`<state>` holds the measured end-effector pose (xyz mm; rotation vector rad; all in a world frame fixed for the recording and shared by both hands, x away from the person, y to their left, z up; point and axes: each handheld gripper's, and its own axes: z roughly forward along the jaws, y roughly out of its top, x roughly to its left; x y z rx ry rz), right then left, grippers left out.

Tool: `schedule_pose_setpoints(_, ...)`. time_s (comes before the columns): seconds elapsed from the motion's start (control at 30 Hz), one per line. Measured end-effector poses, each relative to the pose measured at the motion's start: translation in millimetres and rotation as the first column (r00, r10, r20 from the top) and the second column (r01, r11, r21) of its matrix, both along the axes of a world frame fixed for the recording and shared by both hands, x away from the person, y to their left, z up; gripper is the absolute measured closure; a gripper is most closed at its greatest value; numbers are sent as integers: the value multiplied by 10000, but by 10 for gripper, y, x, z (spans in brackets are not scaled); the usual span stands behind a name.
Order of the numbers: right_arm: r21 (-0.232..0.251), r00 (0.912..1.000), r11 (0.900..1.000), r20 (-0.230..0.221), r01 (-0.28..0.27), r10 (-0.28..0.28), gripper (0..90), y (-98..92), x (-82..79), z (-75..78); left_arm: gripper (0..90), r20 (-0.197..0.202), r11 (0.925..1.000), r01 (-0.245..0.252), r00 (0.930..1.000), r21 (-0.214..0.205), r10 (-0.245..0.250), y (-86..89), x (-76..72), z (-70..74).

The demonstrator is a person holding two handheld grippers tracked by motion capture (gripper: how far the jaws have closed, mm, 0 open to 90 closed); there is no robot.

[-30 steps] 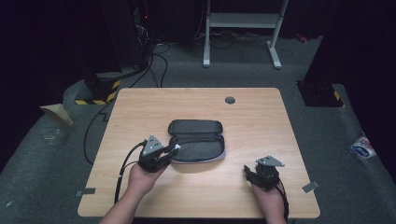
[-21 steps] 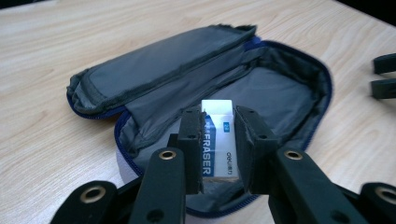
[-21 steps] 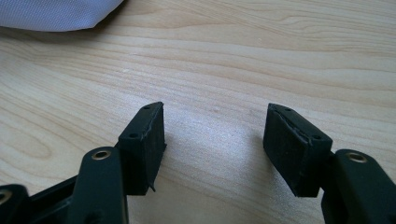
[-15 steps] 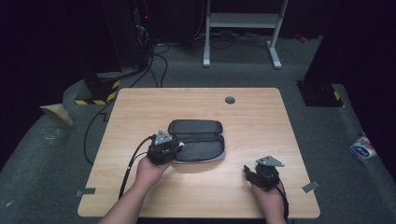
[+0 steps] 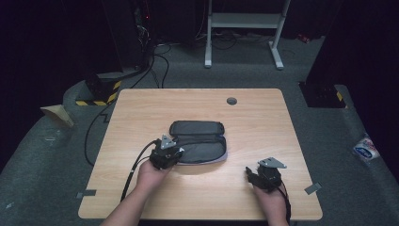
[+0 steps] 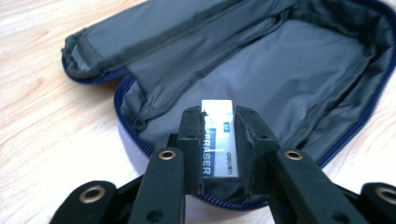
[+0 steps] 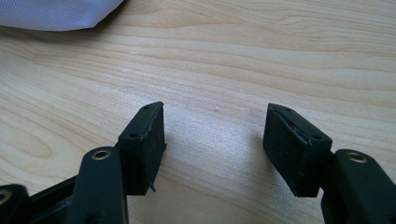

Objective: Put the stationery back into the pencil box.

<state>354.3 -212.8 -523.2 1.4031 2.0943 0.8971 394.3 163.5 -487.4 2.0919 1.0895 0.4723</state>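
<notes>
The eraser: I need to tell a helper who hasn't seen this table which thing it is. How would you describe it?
On the light wooden table lies an open dark grey fabric pencil case with a blue zipper edge. Just over its near left end, the left tool is shut on a small white block eraser in a blue-and-white printed sleeve. It is the one pale, hard-edged thing against the case's soft dark lining.

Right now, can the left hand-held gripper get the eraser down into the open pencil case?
Probably yes. The left hand-held gripper is shut on the eraser right at the near zipper edge of the pencil case, whose flap lies open, and the grey lining ahead looks bare, with nothing in the way.
</notes>
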Motion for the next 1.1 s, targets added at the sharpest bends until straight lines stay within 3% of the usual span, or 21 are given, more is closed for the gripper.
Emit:
schedule_pose_setpoints(0.63, 6, 10000, 10000, -4, -22, 22, 385, 0, 0, 0, 725, -45, 9995, -135, 9999, -287, 134, -27, 58, -30)
schedule_pose_setpoints(0.77, 8, 10000, 10000, -7, -37, 37, 385, 1, 0, 0, 674, 7, 9998, -98, 10000, -151, 98, -45, 66, -31)
schedule_pose_setpoints(1.1, -18, 10000, 10000, 10, -54, 54, 385, 0, 0, 0, 581, 289, 9975, 18, 9996, -708, 3, -48, 58, 124)
